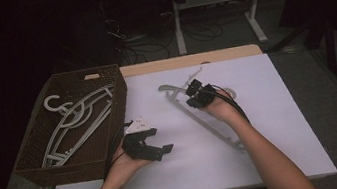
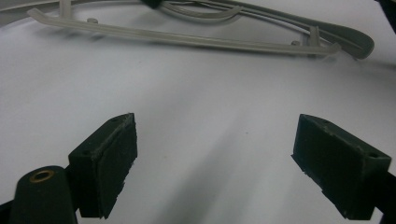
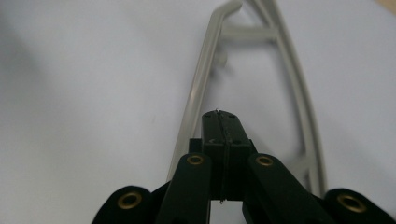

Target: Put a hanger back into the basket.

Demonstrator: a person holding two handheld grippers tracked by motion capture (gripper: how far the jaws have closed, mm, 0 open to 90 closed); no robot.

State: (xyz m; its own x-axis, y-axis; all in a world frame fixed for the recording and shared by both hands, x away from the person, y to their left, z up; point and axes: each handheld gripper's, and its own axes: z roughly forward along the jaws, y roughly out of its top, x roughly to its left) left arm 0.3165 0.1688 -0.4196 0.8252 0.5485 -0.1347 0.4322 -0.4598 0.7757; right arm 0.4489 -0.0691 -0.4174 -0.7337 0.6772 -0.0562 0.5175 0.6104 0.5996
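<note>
Holding our right gripper (image 1: 196, 92) pressed together above the hanger (image 1: 199, 117) at the desk's middle, left gripper (image 1: 150, 145) spread, we risked snagging it against the basket (image 1: 117, 113).

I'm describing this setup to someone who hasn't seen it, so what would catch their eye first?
Probably the grey plastic hanger lying slantwise on the white table, with the right gripper, jaws shut, over its upper end. Next, the dark wicker basket at the table's left edge, with more grey hangers piled inside. The left gripper sits beside the basket, jaws wide open and holding nothing.
</note>
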